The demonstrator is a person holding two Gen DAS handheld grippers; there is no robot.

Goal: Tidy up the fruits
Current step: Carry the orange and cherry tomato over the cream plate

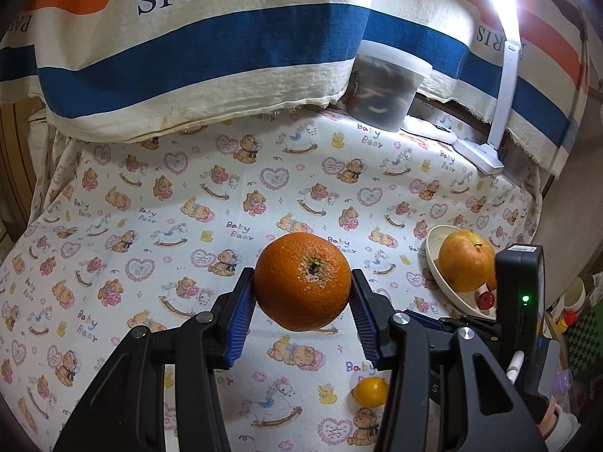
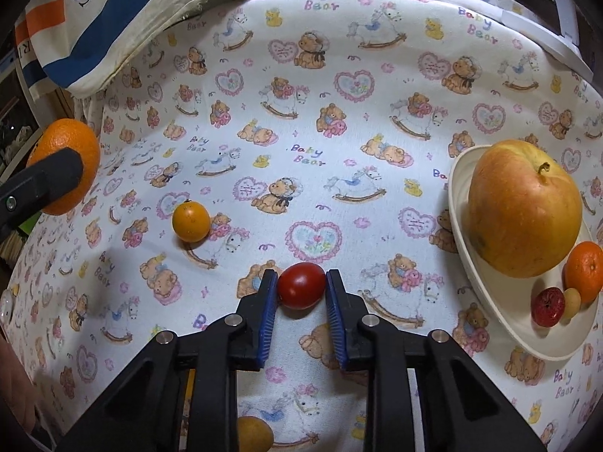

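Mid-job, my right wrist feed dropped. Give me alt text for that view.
The right tool is shut on a small red tomato resting on the bear-print cloth. At right, a cream plate holds an apple, a mandarin and two tiny fruits; at left, the left tool grips an orange.

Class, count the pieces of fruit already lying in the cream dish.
4 visible in the dish: big apple, small orange, dark red fruit, small pale one. Others may be hidden.

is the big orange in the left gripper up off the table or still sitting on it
Off the table. The big orange is clamped between the left gripper pads, with printed cloth visible beneath it.
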